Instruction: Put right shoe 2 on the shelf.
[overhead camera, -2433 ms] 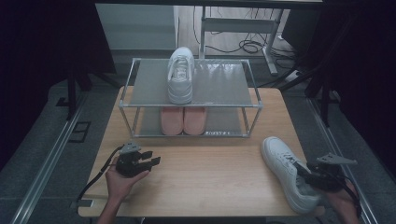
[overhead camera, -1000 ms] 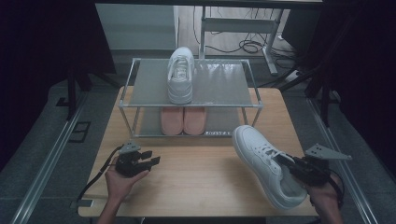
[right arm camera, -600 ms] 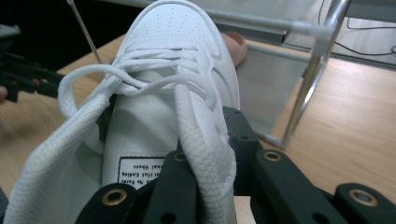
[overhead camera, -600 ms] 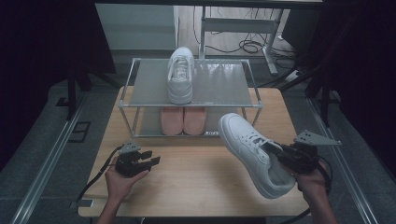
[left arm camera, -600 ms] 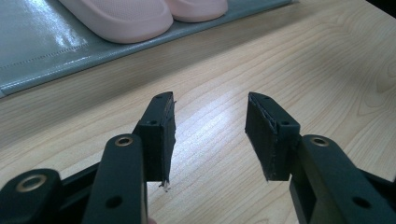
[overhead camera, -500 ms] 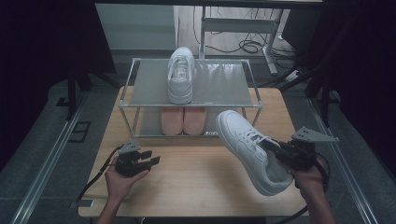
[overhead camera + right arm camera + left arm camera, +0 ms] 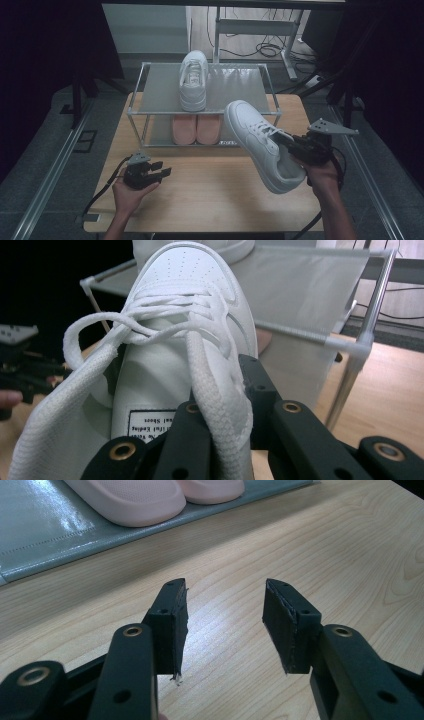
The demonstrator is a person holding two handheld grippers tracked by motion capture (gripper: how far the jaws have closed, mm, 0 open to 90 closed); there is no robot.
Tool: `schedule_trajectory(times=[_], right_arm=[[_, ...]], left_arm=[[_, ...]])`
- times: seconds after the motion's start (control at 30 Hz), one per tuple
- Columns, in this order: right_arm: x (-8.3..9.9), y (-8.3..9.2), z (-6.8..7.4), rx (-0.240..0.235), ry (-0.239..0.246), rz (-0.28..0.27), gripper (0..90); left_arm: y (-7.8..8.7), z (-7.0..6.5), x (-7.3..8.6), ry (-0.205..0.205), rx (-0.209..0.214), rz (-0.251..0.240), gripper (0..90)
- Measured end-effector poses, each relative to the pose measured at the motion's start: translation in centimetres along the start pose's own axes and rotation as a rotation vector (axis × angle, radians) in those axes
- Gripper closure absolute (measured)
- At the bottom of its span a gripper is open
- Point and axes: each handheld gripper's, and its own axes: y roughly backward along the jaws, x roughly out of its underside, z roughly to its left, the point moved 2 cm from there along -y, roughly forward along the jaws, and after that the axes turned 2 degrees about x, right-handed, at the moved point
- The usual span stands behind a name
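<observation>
**Sneaker carried up toward the rack**

Your left gripper (image 7: 161,174) stayed on the table (image 7: 210,200), jaws apart and empty. Your right gripper (image 7: 291,145), clamped on the white sneaker (image 7: 260,145), had lifted it off the table toward the rack (image 7: 235,87).

My right tool (image 7: 220,440) is matt black plastic with brass-coloured screw inserts; between its jaws sits the white sneaker (image 7: 260,145), smooth, faintly glossy leather-like upper with a perforated toe, flat woven cloth laces and a coarse textile collar. Ahead of that tool, the rack (image 7: 150,100) has thin satin metal tubes with white plastic corner joints and shelves of grey, slightly shiny sheet. My left tool (image 7: 225,625) has matt black jaws faced with rough, frayed-edged pads. Beneath it, the desk (image 7: 350,545) is light wood with visible grain and a soft sheen. Beyond it, the pink slippers (image 7: 150,495) look smooth, matt, foam-like.
</observation>
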Motion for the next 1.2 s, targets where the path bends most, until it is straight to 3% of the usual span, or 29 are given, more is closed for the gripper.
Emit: schedule_trajectory(times=[0.67,0.97,1.2], right_arm=[[-6.0,-4.5,-0.6,0.063,-0.052,-0.043,83.3],[-8.9,-7.7,-1.0,0.117,-0.085,-0.035,83.1],[-10.0,-9.7,-1.4,0.169,-0.109,-0.017,82.9]], left_arm=[[0.2,0.1,0.0,-0.003,-0.002,-0.006,53.2],[0.2,0.1,0.0,-0.005,-0.003,-0.007,53.3],[0.1,0.1,0.0,-0.007,-0.002,-0.005,53.3]])
